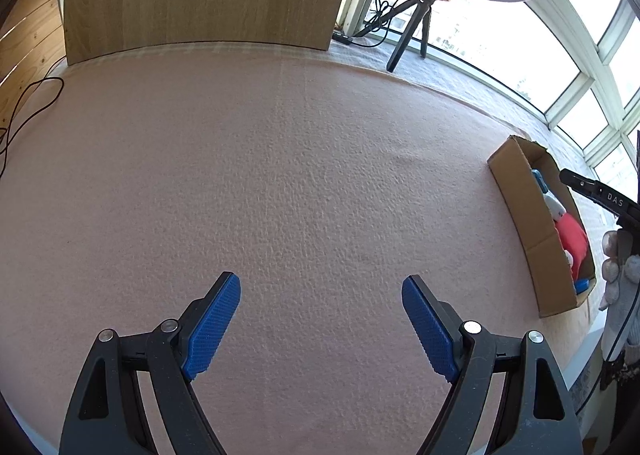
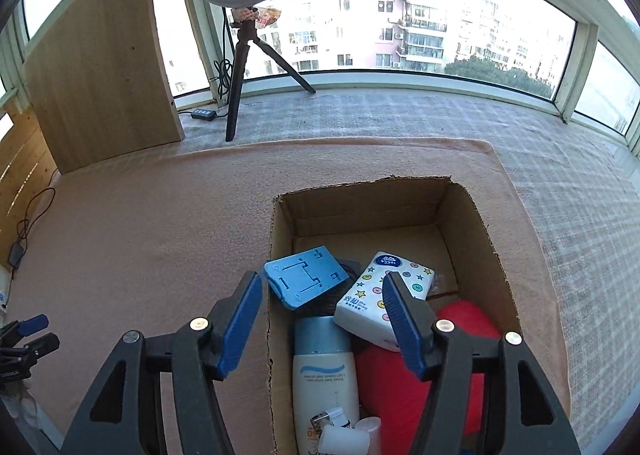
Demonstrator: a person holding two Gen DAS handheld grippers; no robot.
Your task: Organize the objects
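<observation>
Pink blanket (image 1: 280,175) lay bare; cardboard box (image 2: 472,223) was packed.
We held left gripper (image 1: 320,327) and right gripper (image 2: 320,319) wide, empty; a descent could snag the tissue pack (image 2: 372,295).

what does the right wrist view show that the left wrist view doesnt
Only the right wrist view shows into the cardboard box: a lotion bottle, a tissue pack and a blue plastic stand, under the open right claw. Only the left wrist view shows the open left claw over bare pink cloth. Both show the box, the red item, the ring light tripod and the wooden board.
</observation>
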